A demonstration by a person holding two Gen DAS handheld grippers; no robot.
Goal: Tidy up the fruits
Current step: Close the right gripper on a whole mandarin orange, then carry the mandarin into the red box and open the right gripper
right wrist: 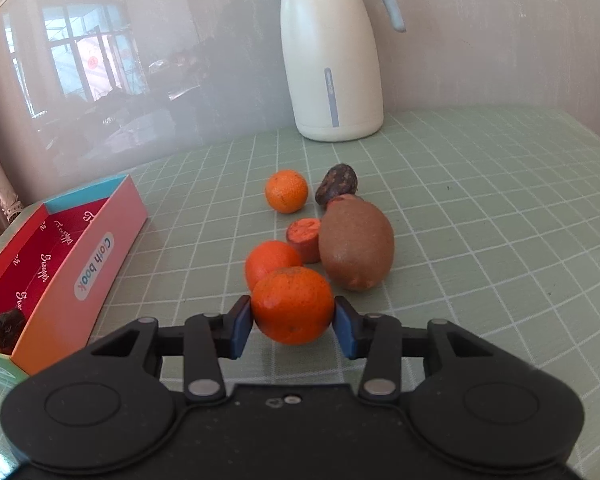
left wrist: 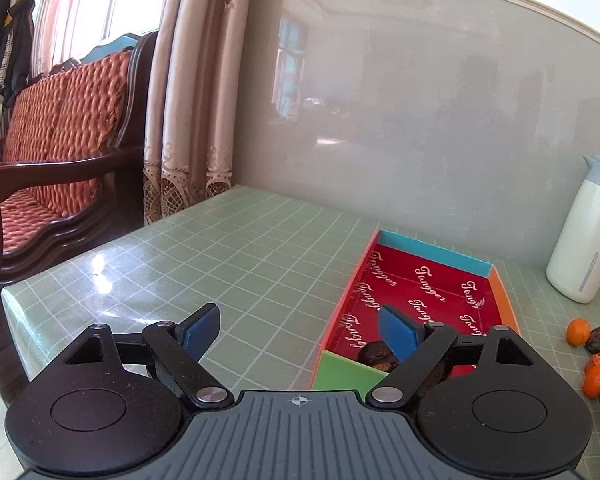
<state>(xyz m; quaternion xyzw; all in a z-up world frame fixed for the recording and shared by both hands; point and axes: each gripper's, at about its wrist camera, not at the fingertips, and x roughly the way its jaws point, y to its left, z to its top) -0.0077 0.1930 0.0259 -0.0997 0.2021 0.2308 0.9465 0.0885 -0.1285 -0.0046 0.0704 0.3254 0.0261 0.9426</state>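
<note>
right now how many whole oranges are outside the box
3: one in the right tool, one just behind it, one farther back near the jug. Others may be hidden.

The box [right wrist: 84, 248] bears "Cloth book" on a pale oval label on its pink outer side wall, the letters upside down in the right wrist view; its red inner lining [left wrist: 420, 300] repeats a white script word, seemingly "Tangger"; the jug's [right wrist: 332, 60] grey strip carries print too small to read.
</note>
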